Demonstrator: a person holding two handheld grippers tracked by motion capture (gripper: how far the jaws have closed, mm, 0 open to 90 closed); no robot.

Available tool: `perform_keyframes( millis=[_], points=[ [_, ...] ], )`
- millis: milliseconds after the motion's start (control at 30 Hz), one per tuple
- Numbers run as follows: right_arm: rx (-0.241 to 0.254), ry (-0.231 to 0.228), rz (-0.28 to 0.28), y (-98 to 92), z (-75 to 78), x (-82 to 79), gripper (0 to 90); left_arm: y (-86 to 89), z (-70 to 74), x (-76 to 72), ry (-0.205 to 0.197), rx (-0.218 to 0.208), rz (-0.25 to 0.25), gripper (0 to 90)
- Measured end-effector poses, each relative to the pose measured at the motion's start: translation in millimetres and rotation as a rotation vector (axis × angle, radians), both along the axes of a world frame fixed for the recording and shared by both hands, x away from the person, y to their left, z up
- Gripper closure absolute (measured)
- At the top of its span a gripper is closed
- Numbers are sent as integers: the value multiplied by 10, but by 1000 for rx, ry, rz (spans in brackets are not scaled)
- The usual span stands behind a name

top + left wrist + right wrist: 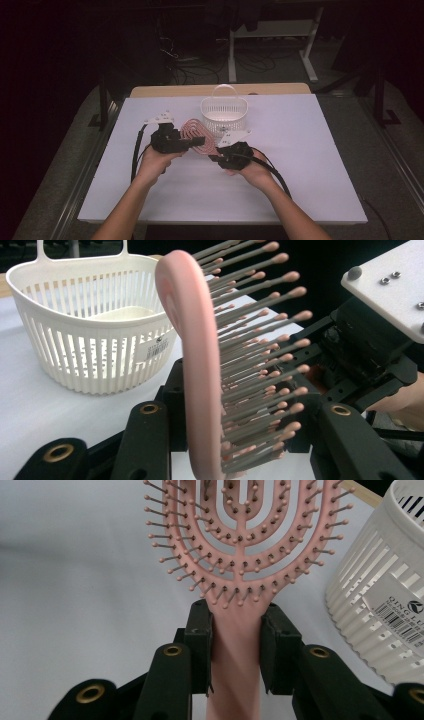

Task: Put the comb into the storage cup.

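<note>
While the right tool (235,645) clamps the pink brush (240,555) by its handle above the counter (300,165), the left tool (235,440) closes across its bristled head, likely a handover before the basket (224,114) beyond.

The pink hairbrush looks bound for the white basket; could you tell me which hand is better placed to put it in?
Probably the right. The right gripper clamps the hairbrush by its handle, beside the basket; the left gripper only pinches the bristled head.
</note>
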State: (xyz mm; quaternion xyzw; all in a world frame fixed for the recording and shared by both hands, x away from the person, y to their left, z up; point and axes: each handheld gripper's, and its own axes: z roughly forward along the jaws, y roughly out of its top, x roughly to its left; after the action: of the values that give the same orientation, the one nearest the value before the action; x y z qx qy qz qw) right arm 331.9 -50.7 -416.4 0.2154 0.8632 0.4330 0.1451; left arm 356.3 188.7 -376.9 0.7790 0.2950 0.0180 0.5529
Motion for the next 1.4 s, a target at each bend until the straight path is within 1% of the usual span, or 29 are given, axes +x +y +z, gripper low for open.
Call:
perform_keyframes(
  millis=[67, 267, 333, 467, 800, 1000, 1033, 1067, 1167, 1367, 1400],
  points=[
    [0, -1, 0, 4, 1, 0, 683, -1, 3, -3, -2, -9, -5, 591],
    [-3, 3, -1, 35, -11, -3, 686, -14, 16, -19, -13, -17, -19, 619],
    [-1, 2, -2, 39, -9, -2, 687, -16, 18, -21, -10, -29, -29, 633],
    [4, 6, -7, 37, -5, 2, 688, -25, 30, -36, -28, -30, -31, 639],
    [21, 19, 3, 41, -3, 7, 679, -19, 46, -45, -48, -34, -28, 642],
    [47, 32, 4, 33, 5, 11, 585, 2, 53, -42, -58, -36, -13, 643],
    [47, 32, 4, 33, 5, 11, 585, 2, 53, -42, -58, -36, -13, 643],
    [50, 33, -2, 30, 6, 12, 540, 15, 57, -41, -61, -36, -7, 643],
    [63, 40, -5, 15, 11, 22, 476, 41, 64, -35, -63, -36, 1, 643],
    [79, 68, -4, -24, 13, 47, 401, 93, 78, -22, -70, -40, 18, 643],
    [79, 68, -4, -24, 13, 47, 401, 93, 78, -22, -70, -40, 18, 643]
  ],
)
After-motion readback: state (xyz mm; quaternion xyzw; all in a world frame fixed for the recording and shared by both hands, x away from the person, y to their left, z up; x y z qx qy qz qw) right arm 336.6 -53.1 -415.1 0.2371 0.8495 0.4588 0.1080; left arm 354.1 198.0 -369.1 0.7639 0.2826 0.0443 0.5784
